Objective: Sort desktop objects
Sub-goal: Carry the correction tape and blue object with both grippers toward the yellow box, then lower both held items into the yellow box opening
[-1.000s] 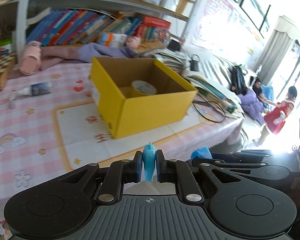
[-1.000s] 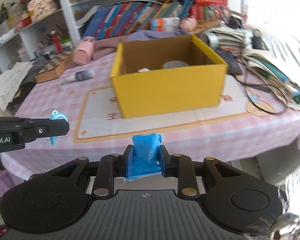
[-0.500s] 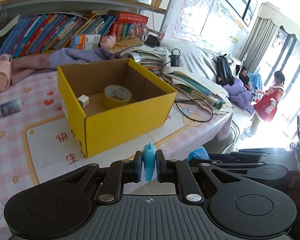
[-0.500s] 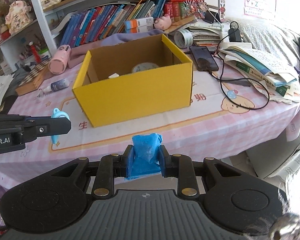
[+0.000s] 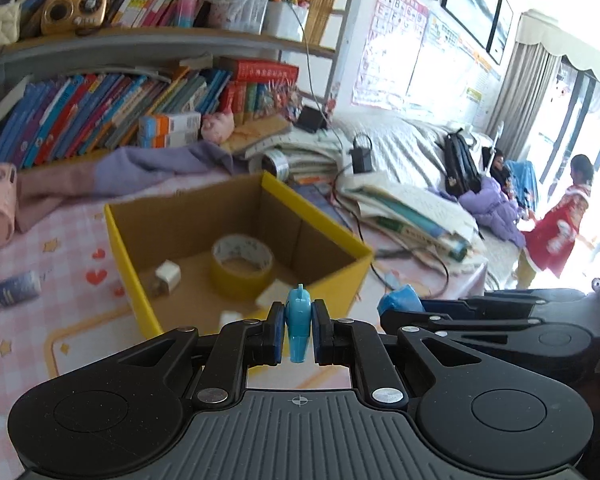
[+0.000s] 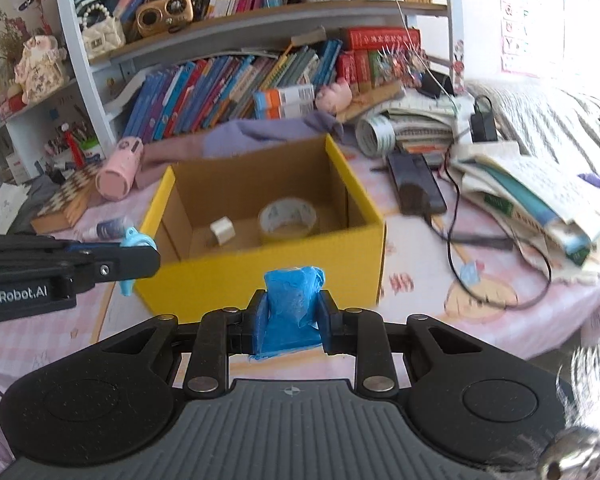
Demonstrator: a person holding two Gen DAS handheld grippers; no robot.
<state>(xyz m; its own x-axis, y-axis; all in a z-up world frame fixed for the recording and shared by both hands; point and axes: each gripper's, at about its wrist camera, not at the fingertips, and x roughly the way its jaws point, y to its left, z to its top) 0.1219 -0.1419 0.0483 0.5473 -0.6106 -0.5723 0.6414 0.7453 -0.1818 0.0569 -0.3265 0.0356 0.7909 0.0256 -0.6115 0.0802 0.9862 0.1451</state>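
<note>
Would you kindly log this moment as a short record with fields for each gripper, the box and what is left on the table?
left gripper: shut on a small light-blue plastic item
right gripper: shut on a crumpled blue wad
yellow box: open-topped, on the pink checked tablecloth
box contents: tape roll, small white cube, other white pieces
left on table: small bottle lying down, pink tumbler on its side, phone
</note>
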